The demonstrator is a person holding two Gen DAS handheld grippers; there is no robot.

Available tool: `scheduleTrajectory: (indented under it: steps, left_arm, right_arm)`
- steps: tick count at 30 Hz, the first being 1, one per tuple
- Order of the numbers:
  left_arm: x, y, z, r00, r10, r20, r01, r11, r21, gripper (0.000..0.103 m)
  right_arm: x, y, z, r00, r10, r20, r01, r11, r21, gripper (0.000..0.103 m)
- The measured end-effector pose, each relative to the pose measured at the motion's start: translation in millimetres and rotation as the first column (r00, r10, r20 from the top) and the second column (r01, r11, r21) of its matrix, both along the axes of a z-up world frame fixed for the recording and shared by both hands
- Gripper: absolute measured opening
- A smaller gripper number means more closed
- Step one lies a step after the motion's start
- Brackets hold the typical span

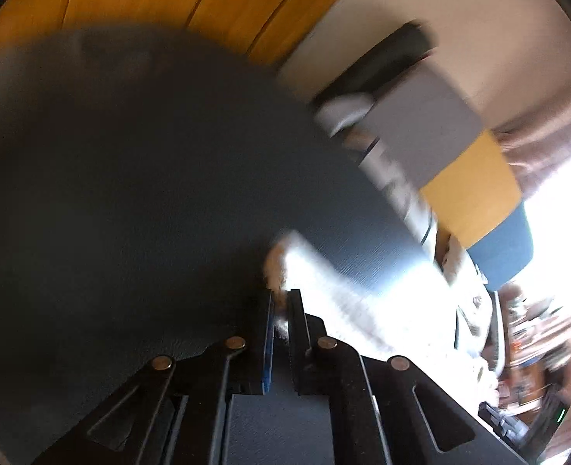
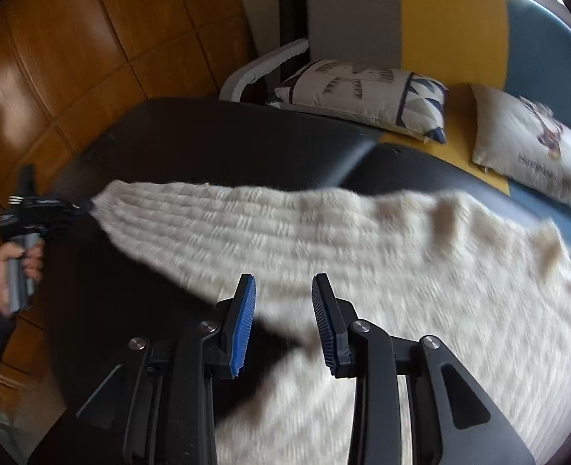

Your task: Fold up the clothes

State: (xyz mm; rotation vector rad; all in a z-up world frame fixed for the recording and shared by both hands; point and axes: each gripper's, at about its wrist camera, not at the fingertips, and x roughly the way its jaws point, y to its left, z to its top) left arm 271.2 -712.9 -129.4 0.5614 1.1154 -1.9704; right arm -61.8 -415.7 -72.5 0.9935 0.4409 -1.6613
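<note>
Wooden wall panels and a cushioned sofa (image 2: 452,19) are seen behind the black table (image 2: 215,135), on which the cream sweater (image 2: 363,240) lies. Its sleeve cuff (image 1: 279,267) is pinched by the left gripper (image 1: 281,302); the right gripper (image 2: 283,310) hovers unclenched above the knit. The sleeve should be drawn straight, without stretching, then laid flat across the body.

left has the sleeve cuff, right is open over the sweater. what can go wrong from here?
The left gripper pinches only the cuff tip of the cream sweater; the fuzzy knit may slip out. The sleeve is stretched across the black table, so pulling could drag the body. The open right gripper pins nothing.
</note>
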Motion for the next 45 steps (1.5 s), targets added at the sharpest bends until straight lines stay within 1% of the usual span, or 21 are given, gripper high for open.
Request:
scheduleTrajectory:
  steps: [1,3,5,7,9,12,13,16,18,21,22,25,27,30,34,38,39,40,41,42,45]
  left_arm:
    - [-1,8,13,1.000,0.004,0.008,-0.003,0.997,-0.073,0.005]
    - [-4,21,37,0.999,0.009,0.046,0.001,0.978,-0.208,0.005]
    - [-13,30,46,0.990,0.020,0.138,0.022,0.955,-0.297,0.002]
    - [-23,34,44,0.966,0.055,0.253,0.041,0.933,-0.359,0.000]
    - [-23,27,30,0.947,0.058,0.317,0.044,0.951,-0.306,0.000]
    - [-19,4,2,0.930,0.042,0.366,0.028,0.983,-0.183,0.000]
    - [-15,5,-5,0.937,0.028,0.347,0.030,0.987,-0.161,0.000]
    - [0,10,-7,0.972,0.002,0.235,0.031,0.990,-0.137,0.002]
    - [8,12,-6,0.984,-0.033,0.174,0.050,0.995,-0.091,0.015]
    - [7,6,-9,0.996,-0.060,0.066,0.059,0.998,0.011,0.024]
    - [16,9,-13,0.996,-0.080,0.026,0.078,0.995,0.061,0.029]
    - [22,-4,-33,0.991,-0.073,-0.108,0.097,0.967,0.236,0.034]
    - [25,-11,-44,0.986,-0.031,-0.164,0.081,0.948,0.308,0.034]
    - [24,-20,-50,0.978,-0.001,-0.211,0.076,0.935,0.347,0.034]
    - [10,-31,-50,0.980,0.006,-0.201,0.067,0.932,0.356,0.034]
    - [3,-43,-48,0.979,0.030,-0.203,0.046,0.933,0.358,0.034]
    - [1,-45,-48,0.978,0.042,-0.206,0.035,0.934,0.355,0.032]
    - [3,-42,-47,0.981,0.054,-0.185,0.013,0.940,0.342,0.021]
    - [8,-33,-43,0.988,0.055,-0.144,-0.009,0.952,0.305,0.006]
    - [7,-29,-38,0.996,0.046,-0.079,-0.027,0.973,0.230,0.005]
    - [0,-15,-19,1.000,0.024,-0.016,-0.023,0.997,0.074,0.006]
  right_arm:
    - [1,-6,-3,1.000,0.008,-0.002,-0.008,1.000,0.008,0.033]
    - [3,-18,-10,1.000,0.023,-0.005,-0.023,0.999,0.024,0.033]
    - [5,-30,-17,0.999,0.038,-0.008,-0.038,0.998,0.040,0.033]
    - [7,-42,-24,0.999,0.053,-0.010,-0.053,0.997,0.056,0.033]
    - [9,-53,-31,0.998,0.069,-0.013,-0.067,0.995,0.072,0.033]
    - [12,-71,-42,0.996,0.092,-0.016,-0.090,0.991,0.096,0.033]
    - [13,-77,-45,0.995,0.099,-0.017,-0.097,0.990,0.105,0.033]
    - [12,-78,-48,0.995,0.104,-0.013,-0.102,0.988,0.116,0.033]
    - [12,-78,-48,0.995,0.103,-0.010,-0.101,0.987,0.121,0.034]
    - [12,-79,-47,0.995,0.099,-0.012,-0.097,0.987,0.126,0.034]
    - [13,-80,-46,0.995,0.099,-0.014,-0.096,0.987,0.127,0.034]
    - [14,-83,-42,0.995,0.101,-0.025,-0.097,0.986,0.133,0.034]
    - [16,-82,-38,0.993,0.107,-0.038,-0.102,0.986,0.134,0.034]
    - [18,-78,-31,0.992,0.111,-0.055,-0.103,0.987,0.119,0.034]
    - [19,-78,-18,0.992,0.119,-0.045,-0.116,0.991,0.063,0.034]
    - [29,-94,-14,0.985,0.161,-0.056,-0.158,0.986,0.059,0.034]
    - [34,-99,-15,0.982,0.178,-0.059,-0.174,0.983,0.065,0.034]
    - [38,-104,-16,0.979,0.195,-0.063,-0.190,0.979,0.071,0.034]
    - [43,-109,-18,0.975,0.213,-0.069,-0.208,0.975,0.084,0.034]
    - [48,-115,-21,0.969,0.234,-0.076,-0.226,0.969,0.104,0.034]
    - [63,-128,-31,0.954,0.284,-0.098,-0.268,0.951,0.154,0.034]
